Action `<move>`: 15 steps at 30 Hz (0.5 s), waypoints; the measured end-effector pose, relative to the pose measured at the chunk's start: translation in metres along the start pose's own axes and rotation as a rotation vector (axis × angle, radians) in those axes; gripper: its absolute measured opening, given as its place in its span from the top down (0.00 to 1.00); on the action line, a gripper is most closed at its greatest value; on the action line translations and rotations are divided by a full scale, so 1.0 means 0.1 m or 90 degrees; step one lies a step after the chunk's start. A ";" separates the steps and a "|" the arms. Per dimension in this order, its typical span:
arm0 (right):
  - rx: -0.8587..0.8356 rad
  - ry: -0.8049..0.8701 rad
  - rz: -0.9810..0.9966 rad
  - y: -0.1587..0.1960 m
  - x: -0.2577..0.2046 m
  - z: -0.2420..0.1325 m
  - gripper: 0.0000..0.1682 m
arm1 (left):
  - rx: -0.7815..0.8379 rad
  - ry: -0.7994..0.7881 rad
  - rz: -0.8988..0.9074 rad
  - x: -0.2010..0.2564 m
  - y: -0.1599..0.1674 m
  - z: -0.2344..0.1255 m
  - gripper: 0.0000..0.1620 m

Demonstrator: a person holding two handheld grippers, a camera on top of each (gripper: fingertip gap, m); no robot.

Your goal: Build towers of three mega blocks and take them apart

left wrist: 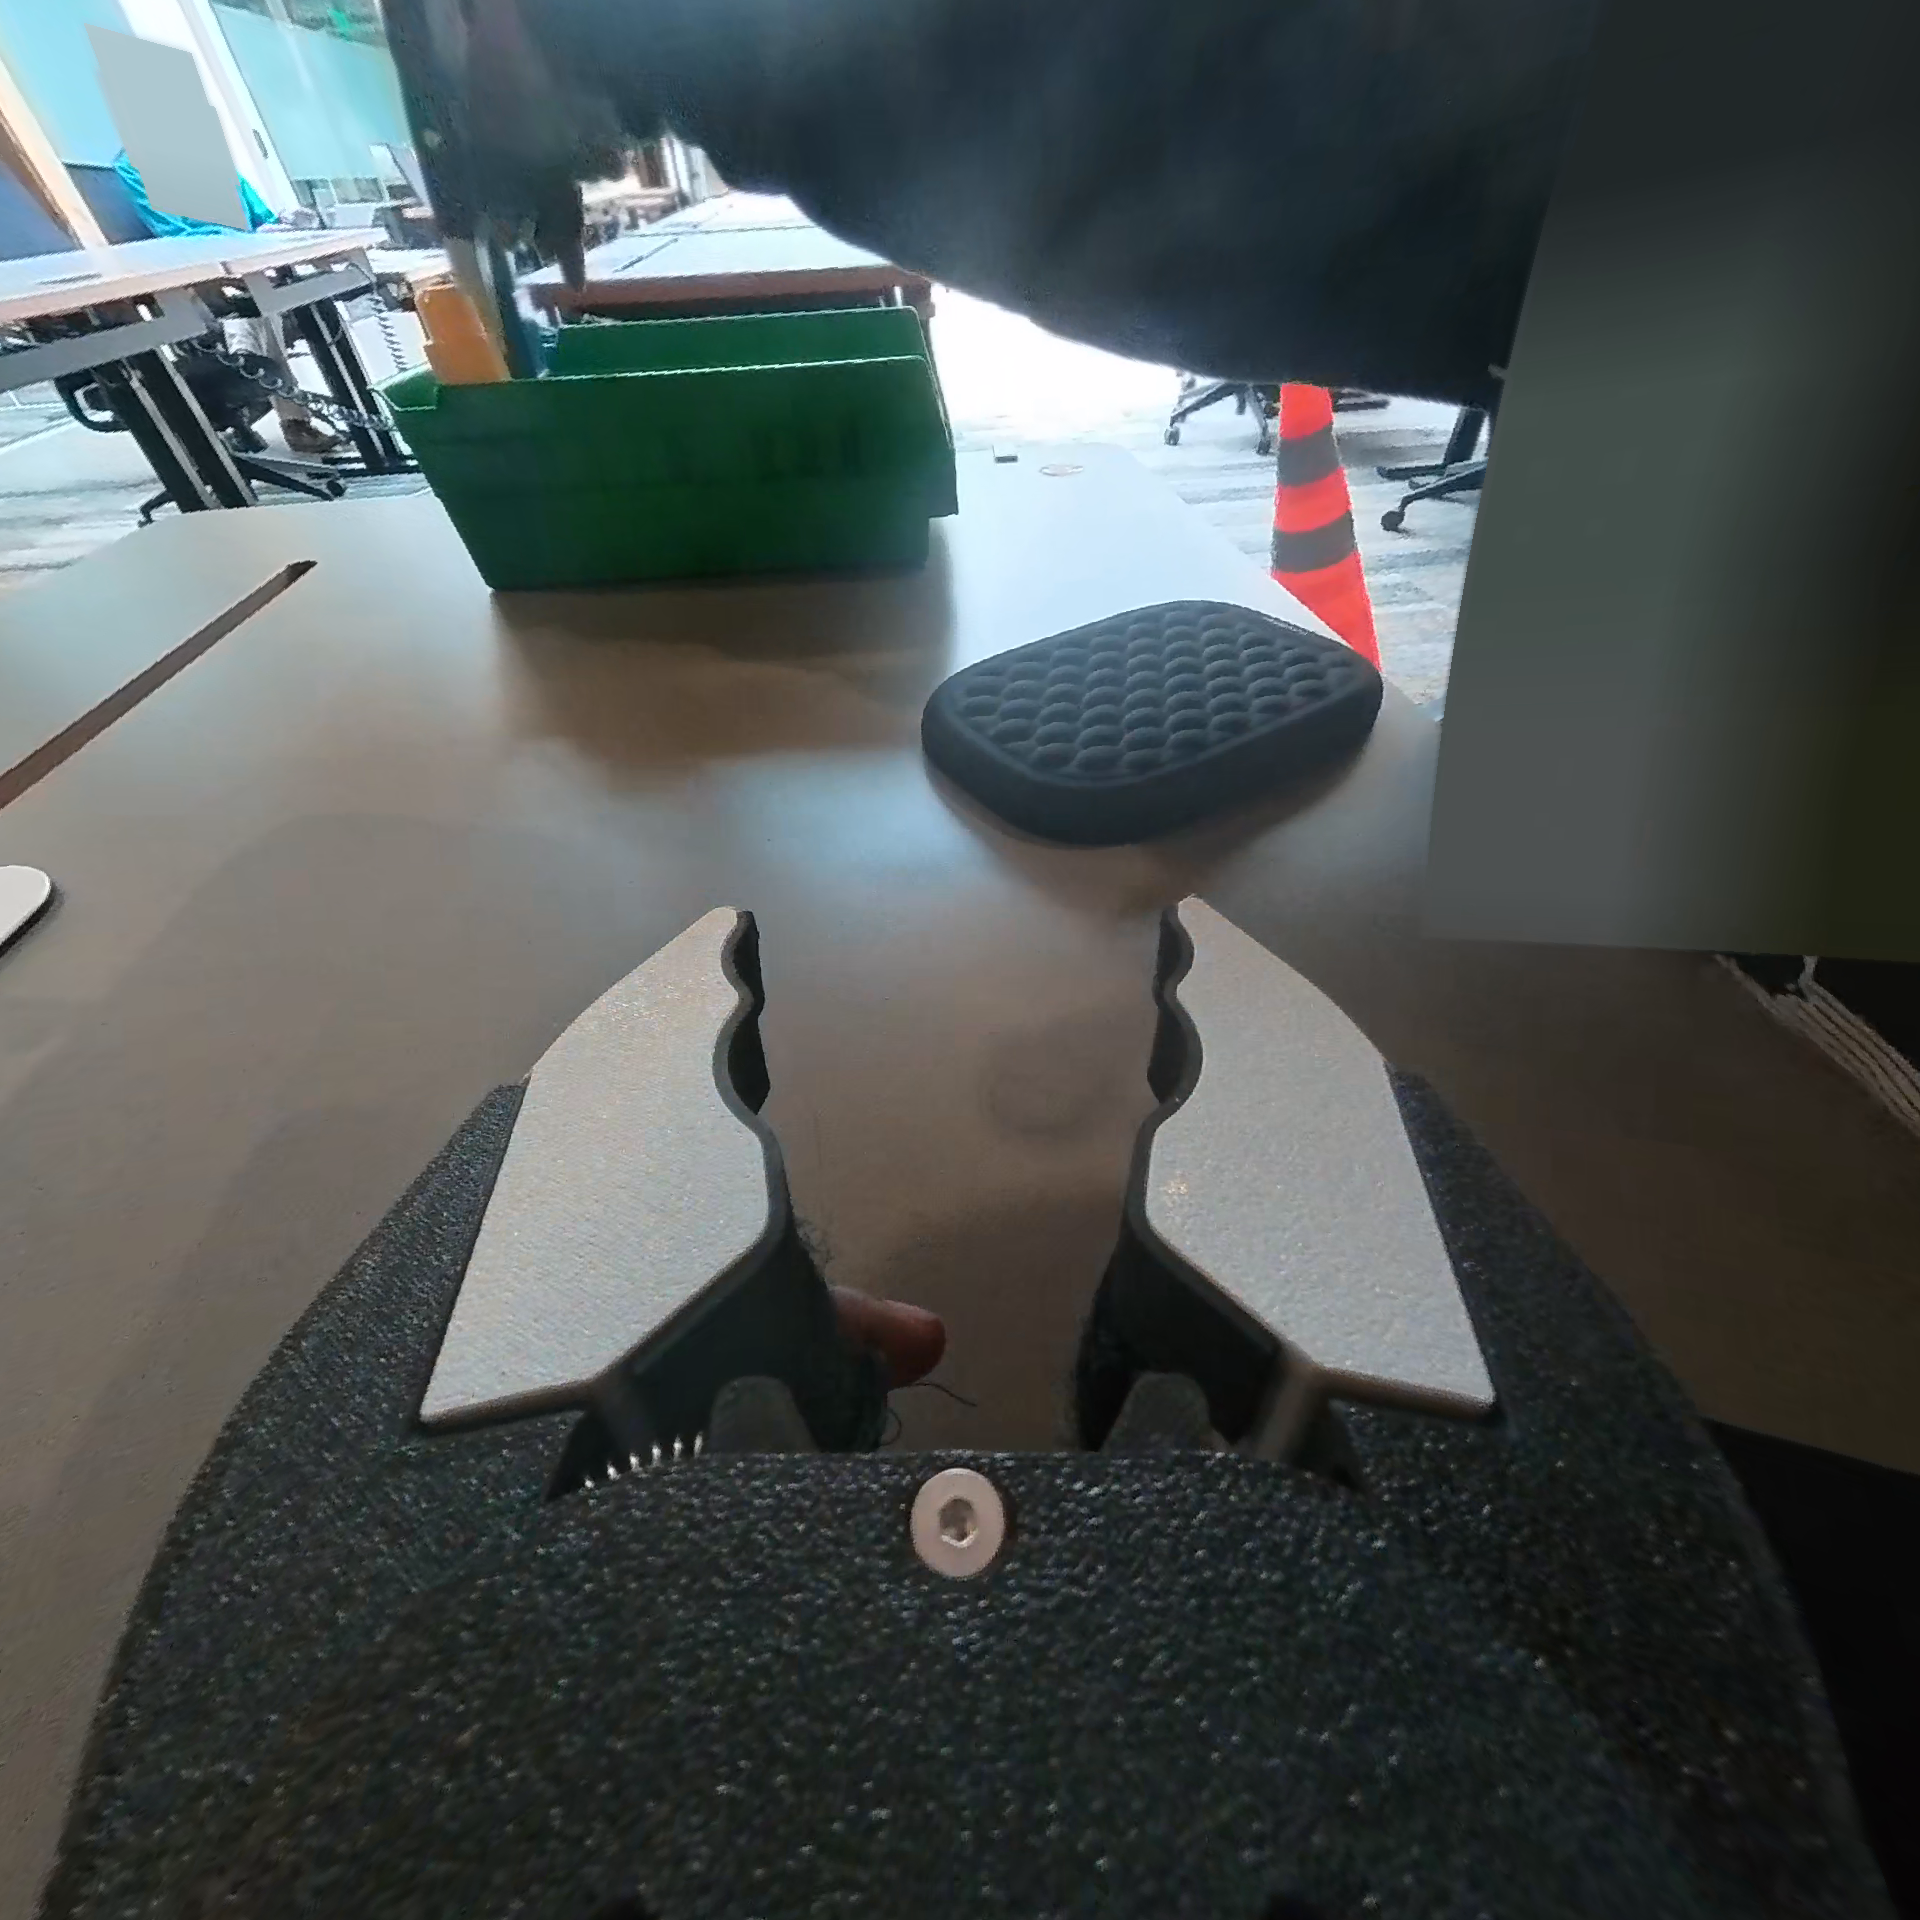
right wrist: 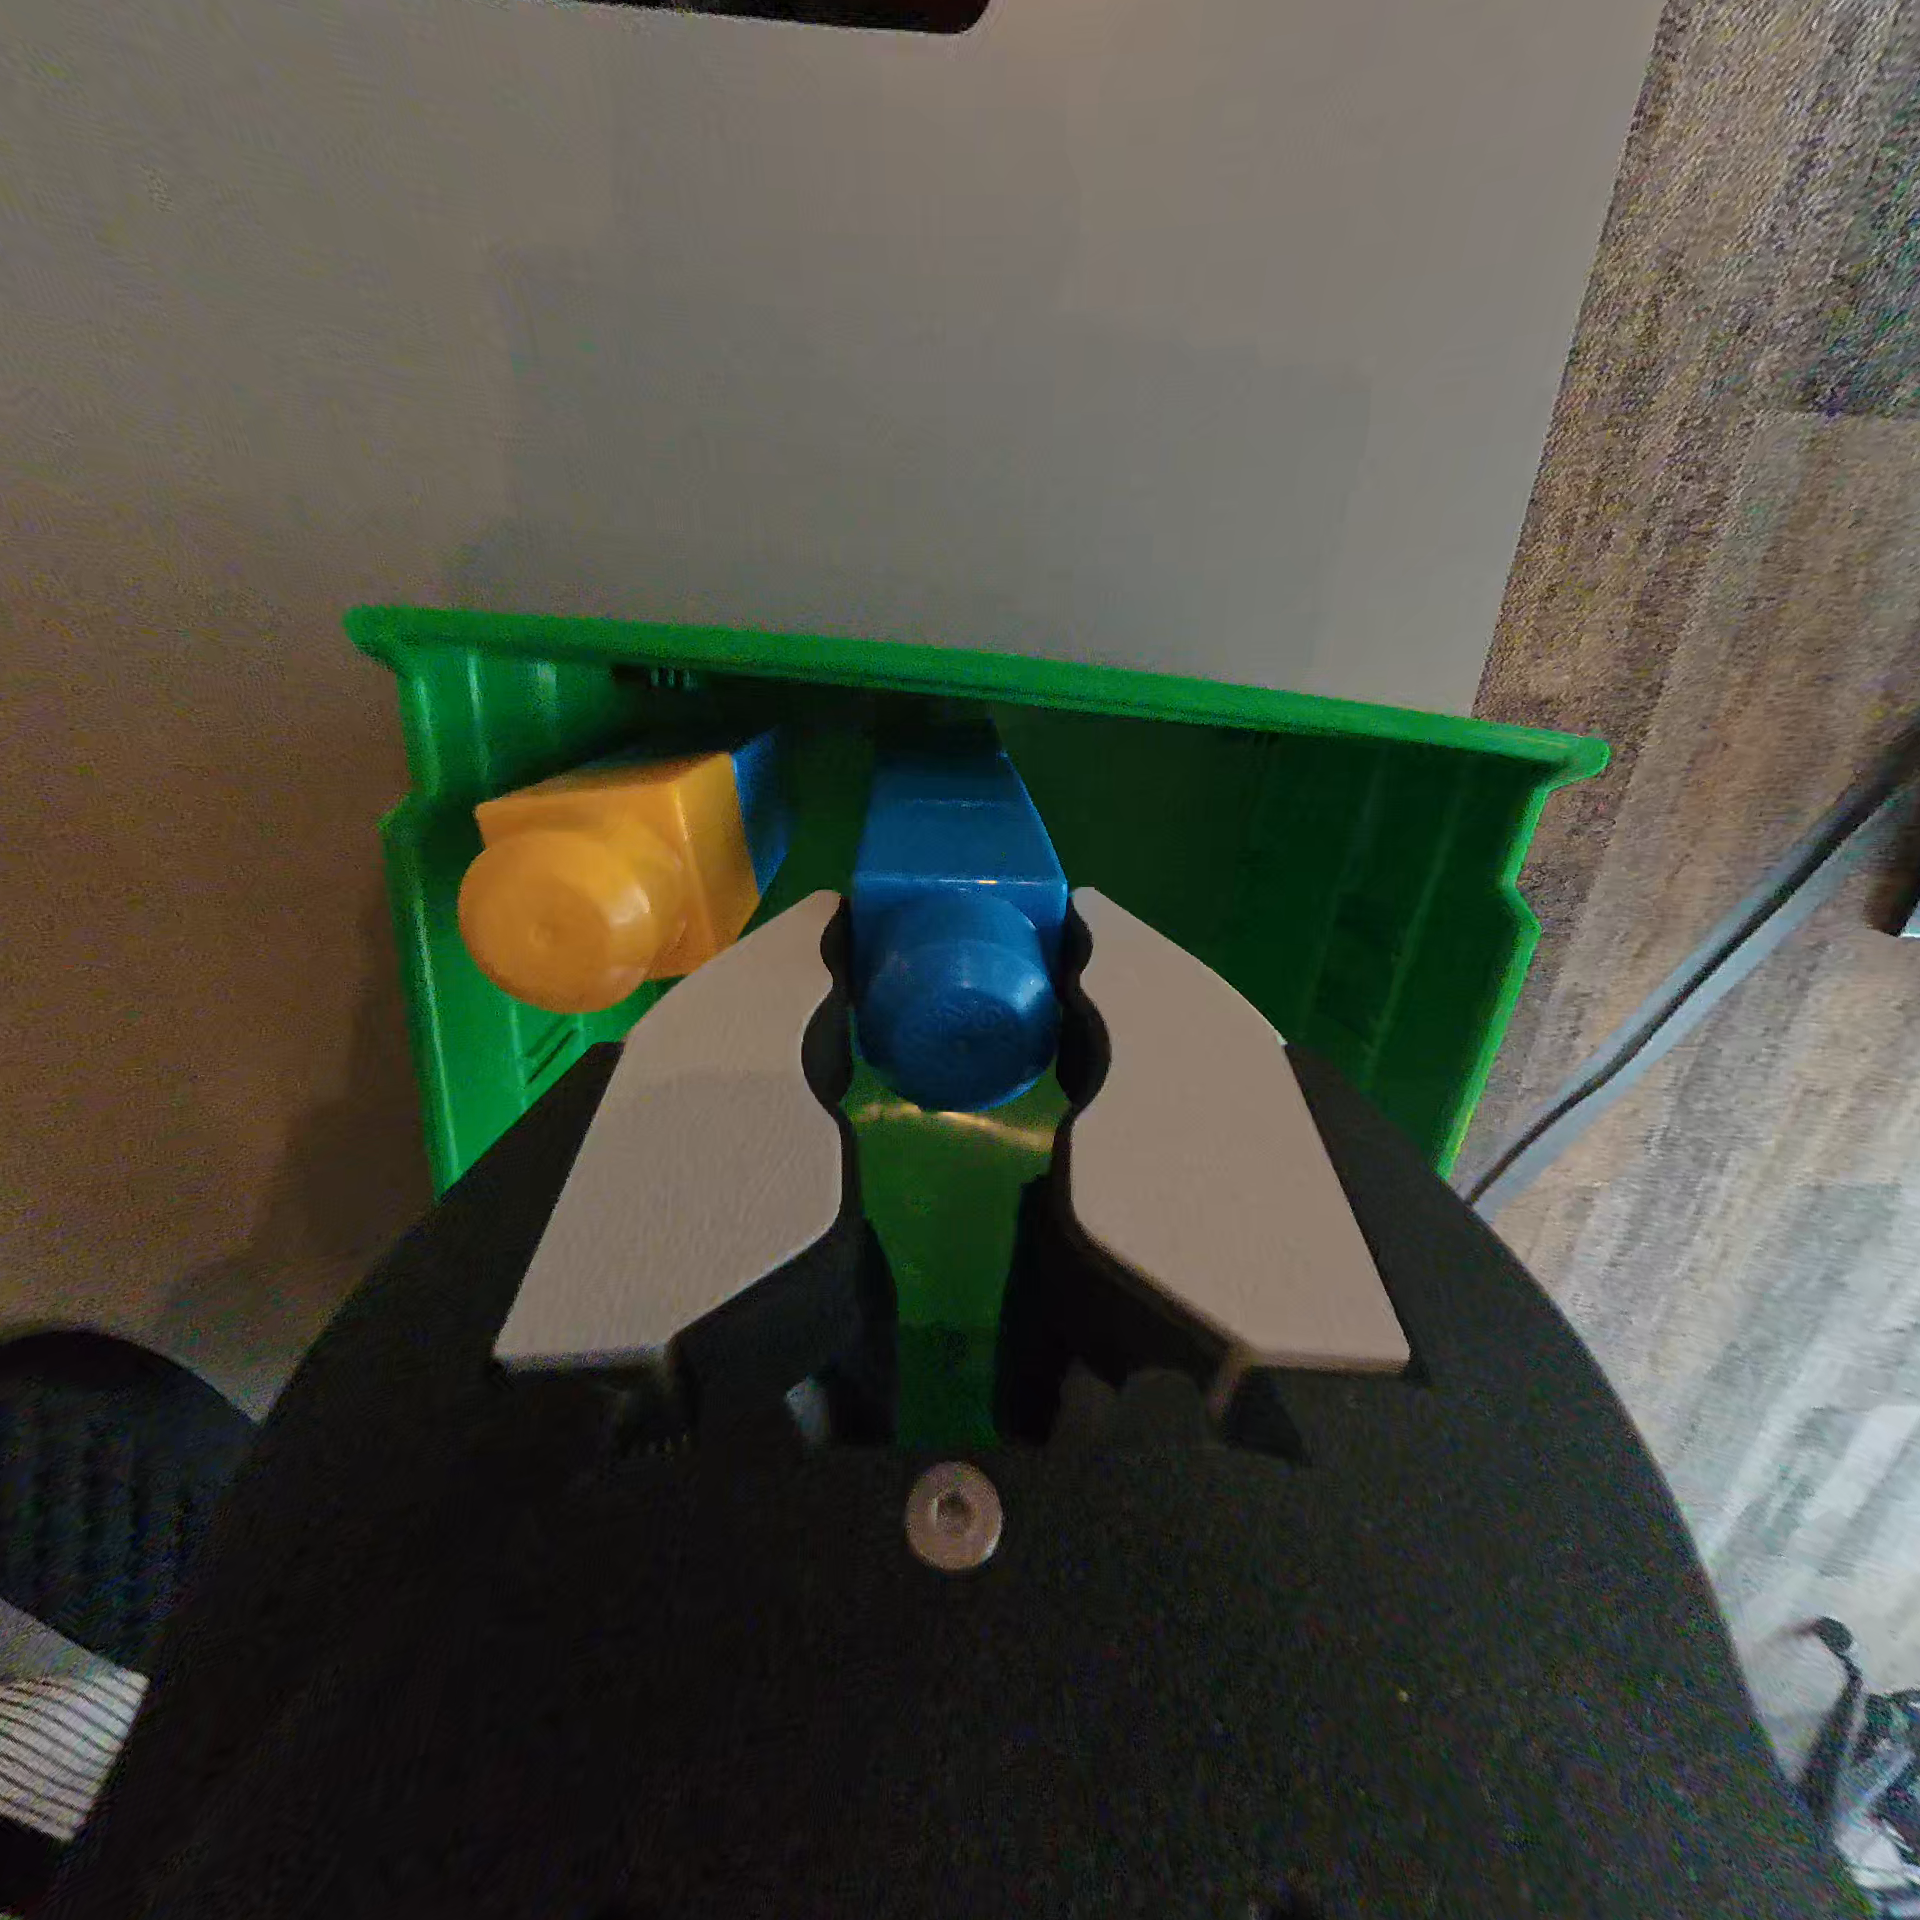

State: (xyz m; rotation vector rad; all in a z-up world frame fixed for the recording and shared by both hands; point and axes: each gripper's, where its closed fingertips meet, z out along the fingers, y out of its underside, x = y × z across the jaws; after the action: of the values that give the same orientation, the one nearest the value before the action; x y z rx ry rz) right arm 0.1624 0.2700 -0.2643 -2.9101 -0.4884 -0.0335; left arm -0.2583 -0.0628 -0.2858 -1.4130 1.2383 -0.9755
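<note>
A green bin [left wrist: 675,488] stands at the far side of the table. From above in the right wrist view, the bin [right wrist: 1143,696] holds a tall blue block [right wrist: 956,852] standing upright. Beside it on the left, an orange block [right wrist: 603,883] sits on another blue block [right wrist: 764,810], and that stack leans. My right gripper [right wrist: 956,904] reaches down into the bin and is shut on the blue block's top stud. It also shows blurred over the bin in the left wrist view [left wrist: 514,249]. My left gripper [left wrist: 958,914] is open and empty, low over the table, well short of the bin.
A black honeycomb pad [left wrist: 1153,717] lies on the table right of the bin, near the edge. An orange traffic cone [left wrist: 1314,499] stands on the floor beyond. A dark sleeve [left wrist: 1143,156] spans the top. The table [right wrist: 831,364] ends at carpet [right wrist: 1714,623] on the right. The tips of one gripper are about 55 cm away from the tips of the other.
</note>
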 end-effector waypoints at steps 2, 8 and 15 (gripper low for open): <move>0.002 -0.008 0.011 -0.02 0.00 0.04 0.78 | 0.000 0.000 0.002 0.00 0.00 0.00 0.55; -0.002 -0.005 0.010 -0.05 -0.01 0.10 0.78 | -0.002 0.003 0.007 0.01 0.00 0.01 0.55; -0.005 0.000 0.010 -0.07 -0.01 0.14 0.78 | -0.002 0.001 0.011 0.02 0.00 0.01 0.56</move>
State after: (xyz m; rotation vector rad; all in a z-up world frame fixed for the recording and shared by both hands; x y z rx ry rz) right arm 0.1594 0.2789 -0.2768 -2.9207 -0.4666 -0.0339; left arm -0.2572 -0.0642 -0.2863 -1.4025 1.2521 -0.9639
